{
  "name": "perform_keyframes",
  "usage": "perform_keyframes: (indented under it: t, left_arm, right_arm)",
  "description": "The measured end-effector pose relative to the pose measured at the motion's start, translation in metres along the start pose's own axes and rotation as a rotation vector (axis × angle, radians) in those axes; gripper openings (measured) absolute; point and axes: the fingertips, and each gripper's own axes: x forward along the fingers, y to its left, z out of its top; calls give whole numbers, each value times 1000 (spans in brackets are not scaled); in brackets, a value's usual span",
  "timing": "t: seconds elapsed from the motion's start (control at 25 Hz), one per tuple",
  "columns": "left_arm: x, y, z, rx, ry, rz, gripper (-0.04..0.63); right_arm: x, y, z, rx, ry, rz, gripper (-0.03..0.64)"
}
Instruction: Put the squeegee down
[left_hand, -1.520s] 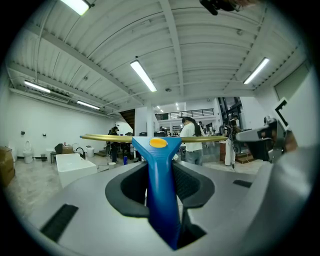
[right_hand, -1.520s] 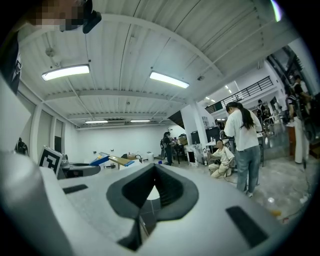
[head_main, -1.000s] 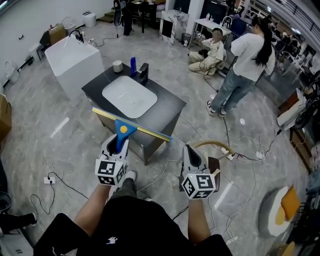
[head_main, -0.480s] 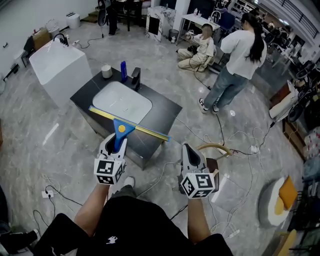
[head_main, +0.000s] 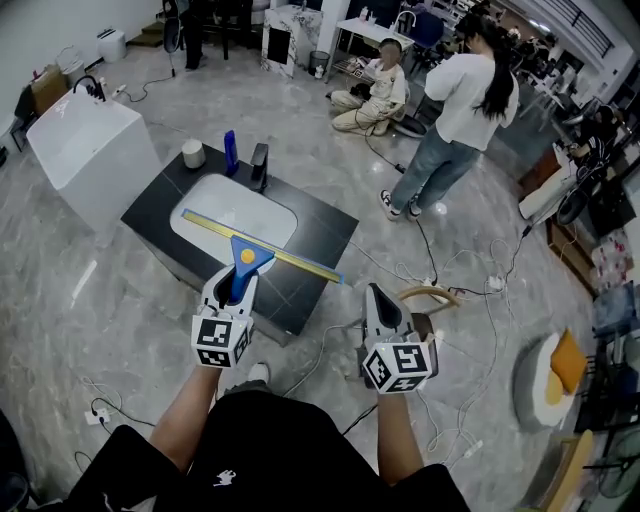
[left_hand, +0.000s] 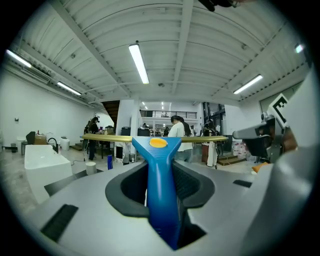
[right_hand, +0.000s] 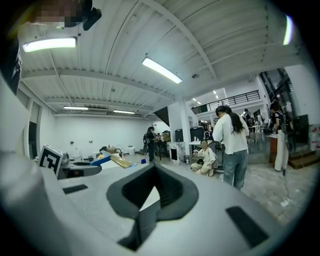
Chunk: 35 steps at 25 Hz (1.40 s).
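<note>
A squeegee (head_main: 243, 262) with a blue handle and a long yellow blade is held level in my left gripper (head_main: 237, 285), whose jaws are shut on the handle. Its blade hangs over the near edge of the white sink basin (head_main: 225, 215) set in a dark counter (head_main: 315, 235). In the left gripper view the handle (left_hand: 160, 170) fills the gap between the black pads. My right gripper (head_main: 376, 296) is beside it on the right, shut and holding nothing, off the counter's near right corner. The right gripper view shows the squeegee (right_hand: 114, 160) at far left.
On the counter's far side stand a black faucet (head_main: 259, 165), a blue bottle (head_main: 231, 152) and a white cup (head_main: 193, 153). A white cabinet (head_main: 90, 145) stands at left. One person stands (head_main: 450, 110) and another sits (head_main: 375, 95) beyond. Cables (head_main: 470, 290) and a brown stool (head_main: 428, 305) lie right.
Both grippers have travelled toward the counter; it now sits closer, and the squeegee's blade has come over the basin's near edge. The grip on the handle is unchanged.
</note>
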Motion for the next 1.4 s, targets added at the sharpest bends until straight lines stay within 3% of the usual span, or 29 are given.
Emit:
perform_keyframes:
  t: [0.36,0.84,1.4]
  left_arm:
    - [26,39,-5,0,3,-84,129]
    - [65,44,-41,-41,67,-121,129]
    - [173,0,-62,-19,185,-53,129]
  right_arm:
    - [27,13,0,-4,15,-96,2]
    - [60,2,-24,6,89,-104,2]
    - [141,-98,-38,37,149,-12,2]
